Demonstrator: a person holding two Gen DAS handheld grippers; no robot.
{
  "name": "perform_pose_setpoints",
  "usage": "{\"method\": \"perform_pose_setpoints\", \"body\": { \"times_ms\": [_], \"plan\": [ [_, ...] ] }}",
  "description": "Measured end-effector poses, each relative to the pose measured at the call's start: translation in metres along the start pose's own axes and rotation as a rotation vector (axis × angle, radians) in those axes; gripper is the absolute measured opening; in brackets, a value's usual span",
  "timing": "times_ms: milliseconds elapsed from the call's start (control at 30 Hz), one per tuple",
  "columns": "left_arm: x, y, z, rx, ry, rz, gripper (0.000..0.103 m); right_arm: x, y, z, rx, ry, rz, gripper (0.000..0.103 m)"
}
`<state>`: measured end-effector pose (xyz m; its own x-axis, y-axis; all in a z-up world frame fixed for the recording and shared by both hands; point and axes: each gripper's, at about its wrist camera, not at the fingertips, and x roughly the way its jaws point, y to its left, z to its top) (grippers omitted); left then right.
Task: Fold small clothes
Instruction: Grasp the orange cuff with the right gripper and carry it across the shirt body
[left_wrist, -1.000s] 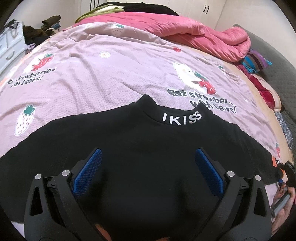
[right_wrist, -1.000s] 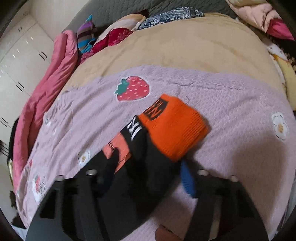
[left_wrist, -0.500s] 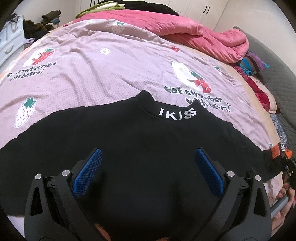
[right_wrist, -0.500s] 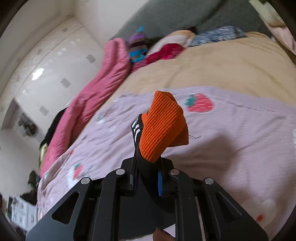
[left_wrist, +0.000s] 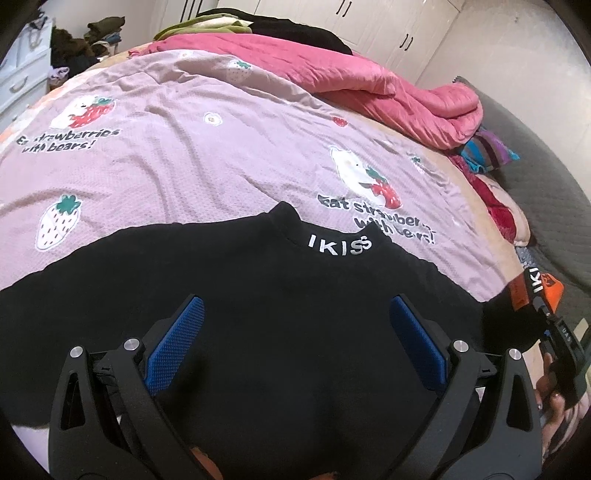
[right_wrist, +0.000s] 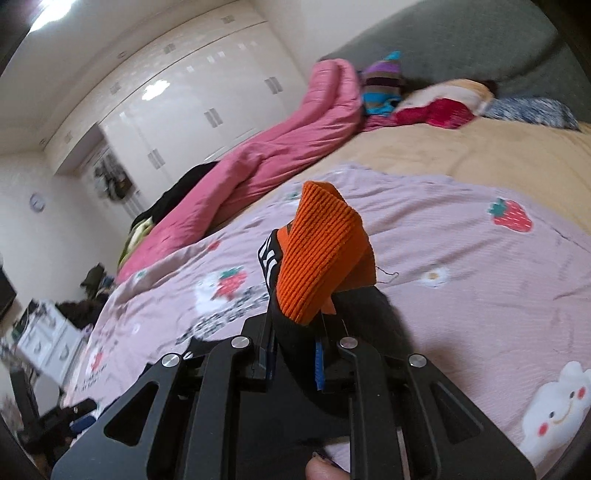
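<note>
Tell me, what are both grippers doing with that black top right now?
Right gripper shut on orange sleeve cuff, lifted off purple bedspread. Left gripper open over black top, gripping nothing. Nothing in the way.

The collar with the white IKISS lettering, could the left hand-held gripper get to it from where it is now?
Probably yes. The left hand-held gripper is open over the black sweater, and the collar lies flat just ahead with nothing on it. The right hand-held gripper holds the orange cuff off to the side.
</note>
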<state>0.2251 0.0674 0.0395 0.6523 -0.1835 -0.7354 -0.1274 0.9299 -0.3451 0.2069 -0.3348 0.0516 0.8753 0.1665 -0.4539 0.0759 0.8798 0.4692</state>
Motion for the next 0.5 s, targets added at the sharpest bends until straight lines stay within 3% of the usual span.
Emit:
{"method": "perform_pose_setpoints", "body": {
  "times_ms": [500],
  "plan": [
    [-0.012,0.034,-0.004,-0.111,0.036,-0.091,0.094,0.015,0.075,-0.038,-0.178,0.101,0.114,0.014]
  ]
}}
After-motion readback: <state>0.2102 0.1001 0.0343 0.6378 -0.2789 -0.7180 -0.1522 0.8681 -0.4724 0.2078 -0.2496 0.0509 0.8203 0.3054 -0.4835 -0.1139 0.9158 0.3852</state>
